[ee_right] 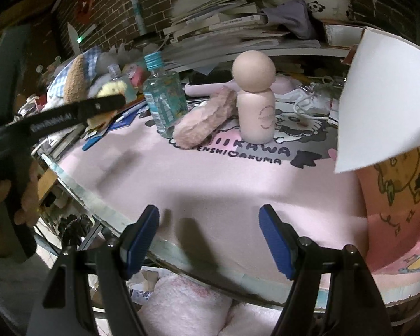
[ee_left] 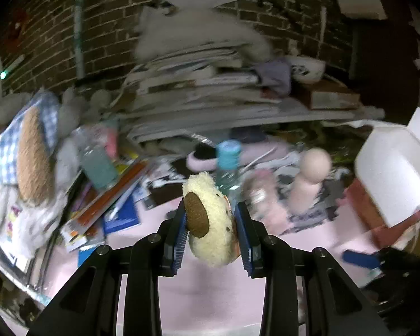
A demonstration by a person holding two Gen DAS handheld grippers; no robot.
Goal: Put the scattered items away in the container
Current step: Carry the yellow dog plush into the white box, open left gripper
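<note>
My left gripper (ee_left: 210, 215) is shut on a cream plush toy (ee_left: 212, 224) with a brown patch, held above the pink mat. In the right wrist view its black finger (ee_right: 70, 114) crosses the left side, with the plush (ee_right: 112, 88) showing behind it. My right gripper (ee_right: 208, 215) stands open over the mat's near edge with nothing between its fingers. On the mat stand a clear bottle (ee_right: 165, 100) with a blue cap, a pink furry item (ee_right: 204, 120) and a pink doll-shaped bottle (ee_right: 254, 103). The pink printed box (ee_right: 392, 196) with a raised white flap (ee_right: 383, 98) is at the right.
A tall stack of books (ee_right: 226, 19) and a bowl (ee_right: 327, 5) sit at the back against a brick wall. Plush toys (ee_left: 33, 154) and booklets (ee_left: 112, 204) crowd the left. A glass table edge (ee_right: 182, 252) runs below the mat, with a pink towel (ee_right: 187, 308) beneath.
</note>
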